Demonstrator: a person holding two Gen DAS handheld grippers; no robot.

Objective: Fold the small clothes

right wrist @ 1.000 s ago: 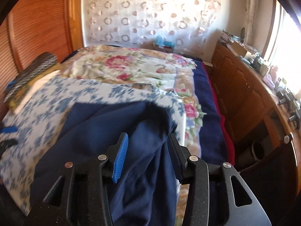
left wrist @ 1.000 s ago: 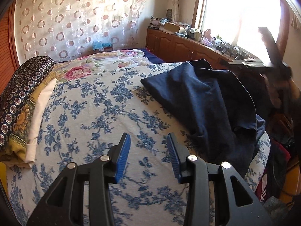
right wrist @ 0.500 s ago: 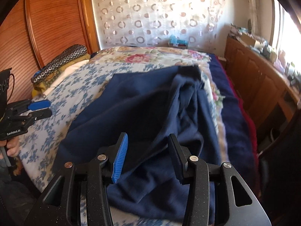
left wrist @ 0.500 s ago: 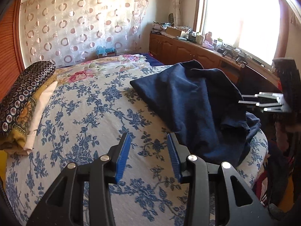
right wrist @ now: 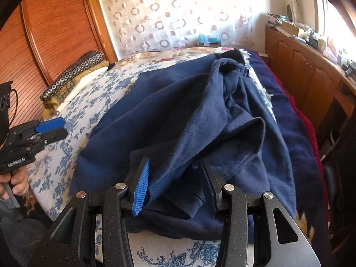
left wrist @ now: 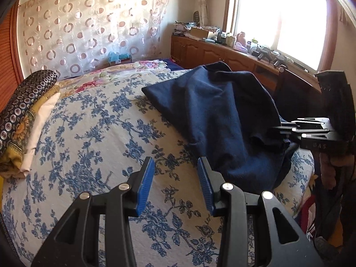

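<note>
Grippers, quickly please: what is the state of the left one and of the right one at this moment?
Left gripper: open, empty, above the floral bedspread.
Right gripper: jaws closing, a fold of the navy garment between them; pads not clearly pressing yet.

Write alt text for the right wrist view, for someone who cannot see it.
The right gripper is closing its jaws around a raised fold of a rumpled navy garment lying on a blue-floral bedspread. At the left edge, the left gripper hovers open above the bedspread, holding nothing.
</note>
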